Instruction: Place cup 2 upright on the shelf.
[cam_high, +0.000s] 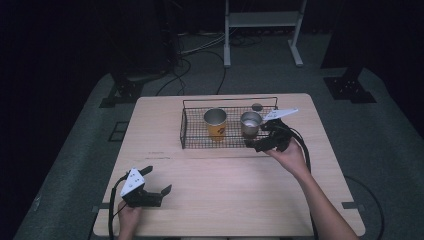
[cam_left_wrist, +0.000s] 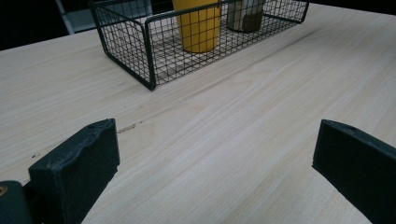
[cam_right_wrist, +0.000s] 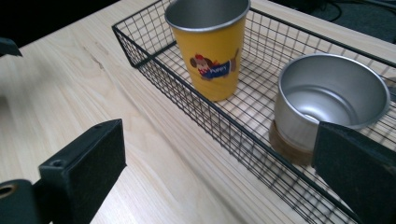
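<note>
Standing upright in the wire basket (cam_right_wrist: 154, 77), yellow cup (cam_right_wrist: 212, 51) and steel cup (cam_right_wrist: 327, 100); both tongs spread, empty.

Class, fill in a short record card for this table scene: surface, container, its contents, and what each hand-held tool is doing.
Surface: pale wooden table
Container: black wire mesh basket, at the table's far middle
Contents: yellow metal cup with a cartoon print, upright; short silver metal cup with a brown base, upright, beside it
Left tool: jaws open, low over the near left table corner, apart from the basket
Right tool: jaws open, at the basket's near right edge, next to the silver cup, gripping nothing
</note>
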